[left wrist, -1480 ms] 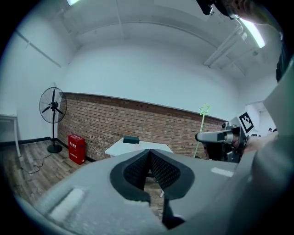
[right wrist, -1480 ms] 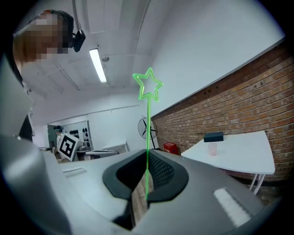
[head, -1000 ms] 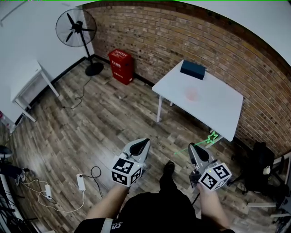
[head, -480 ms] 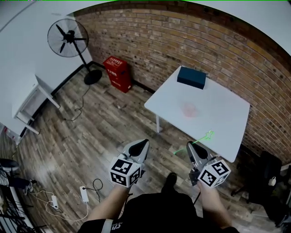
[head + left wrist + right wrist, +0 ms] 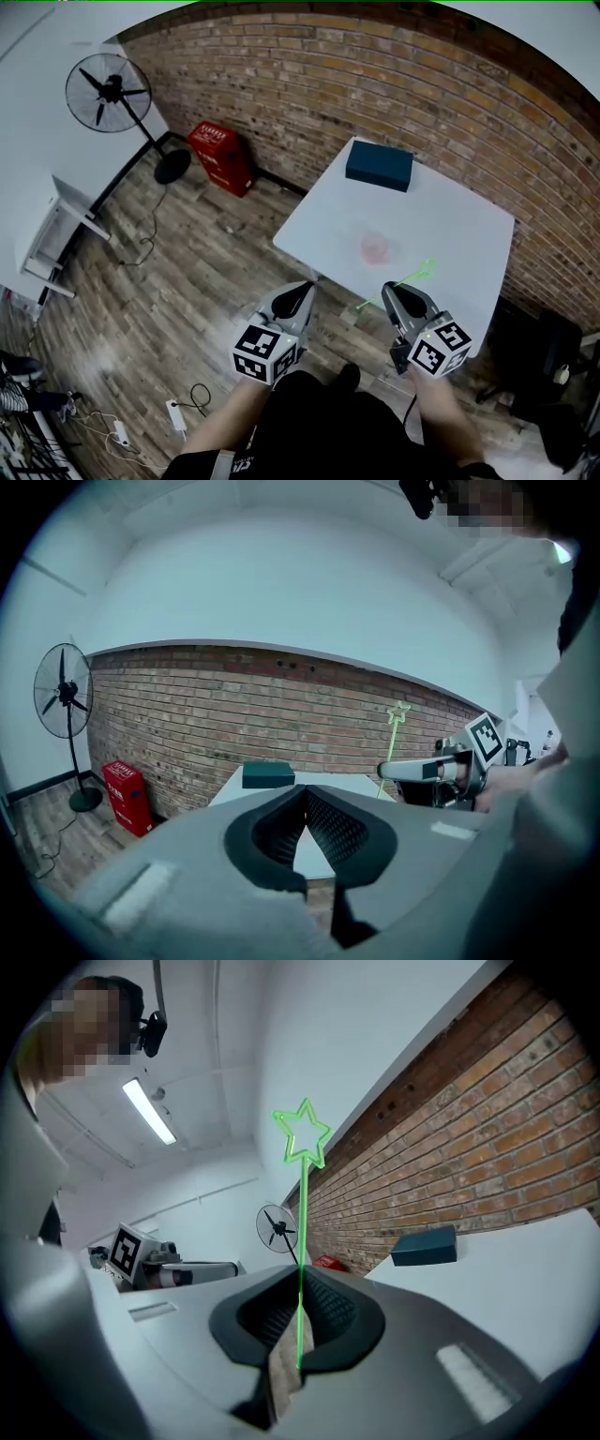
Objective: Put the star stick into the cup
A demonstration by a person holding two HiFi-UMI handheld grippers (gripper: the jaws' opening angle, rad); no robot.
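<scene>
A pale pink translucent cup (image 5: 375, 248) stands on the white table (image 5: 469, 216), near its front half. My right gripper (image 5: 392, 292) is shut on a thin green star stick (image 5: 405, 279), which crosses the jaws, its star end over the table's near edge just right of the cup. In the right gripper view the star stick (image 5: 302, 1204) rises upright from the right gripper (image 5: 300, 1283). My left gripper (image 5: 302, 291) hovers at the table's near corner, shut and empty. Its pads meet at the left gripper (image 5: 305, 794) tip in its own view, where the star stick (image 5: 394, 742) shows at right.
A dark teal box (image 5: 379, 166) lies at the table's far side by the brick wall. A standing fan (image 5: 108, 91) and a red crate (image 5: 217, 157) are to the left. A white desk (image 5: 56, 234), floor cables with a power strip (image 5: 176, 410) and dark gear (image 5: 534, 347) surround the area.
Both grippers have travelled forward toward the white table, which now sits closer and lower in the head view. The star end has come from beside the table to over its near edge.
</scene>
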